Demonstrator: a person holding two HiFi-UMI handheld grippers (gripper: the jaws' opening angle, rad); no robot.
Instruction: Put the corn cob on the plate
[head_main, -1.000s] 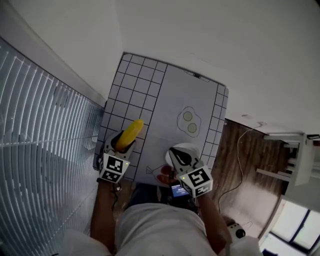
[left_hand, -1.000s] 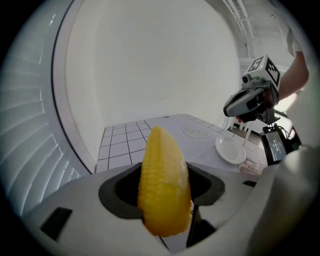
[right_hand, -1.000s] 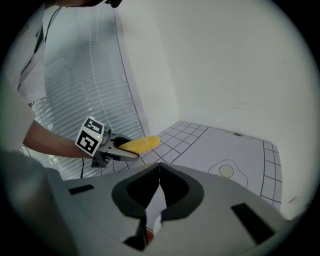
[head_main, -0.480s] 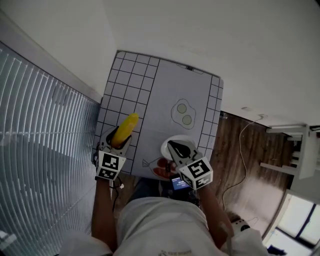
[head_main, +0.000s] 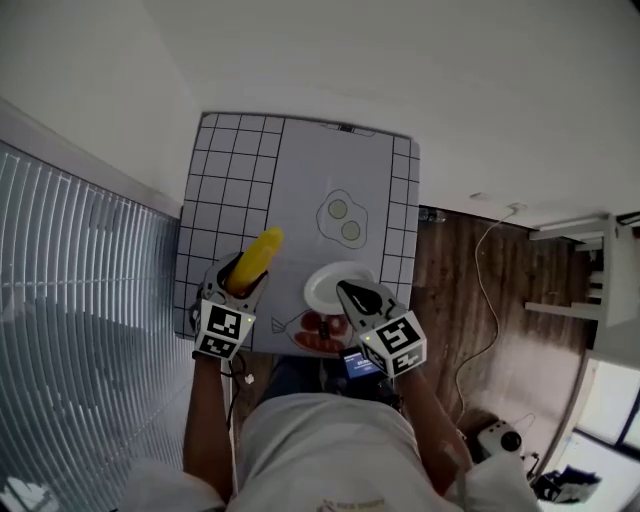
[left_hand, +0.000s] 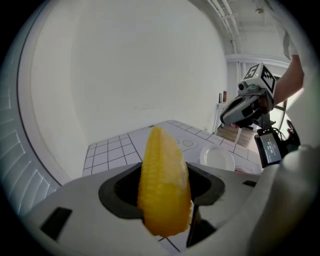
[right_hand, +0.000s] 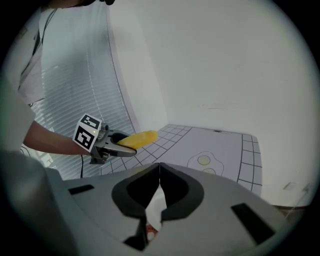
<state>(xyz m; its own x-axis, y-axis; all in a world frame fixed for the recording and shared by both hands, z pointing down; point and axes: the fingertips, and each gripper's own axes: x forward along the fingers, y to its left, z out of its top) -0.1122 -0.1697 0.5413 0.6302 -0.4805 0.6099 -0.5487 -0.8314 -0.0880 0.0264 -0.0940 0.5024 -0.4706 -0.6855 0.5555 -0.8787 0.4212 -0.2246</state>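
Above the near left part of the table (head_main: 232, 160), the left tongs (head_main: 243, 283) are clamped on the thick end of the corn cob (head_main: 259, 257). The cob is bright yellow and tapers to a rounded tip that points up and away. Its kernels run in ridged rows, with a smoother, glossy patch along one side. It hangs over the black-lined grid at the left of the table's cover and is apart from the plate (head_main: 313, 291). The plate is white, round and shallow, and it lies to the cob's right near the front edge. The right tongs (head_main: 347, 292) hover by it, their dark tips pressed together.
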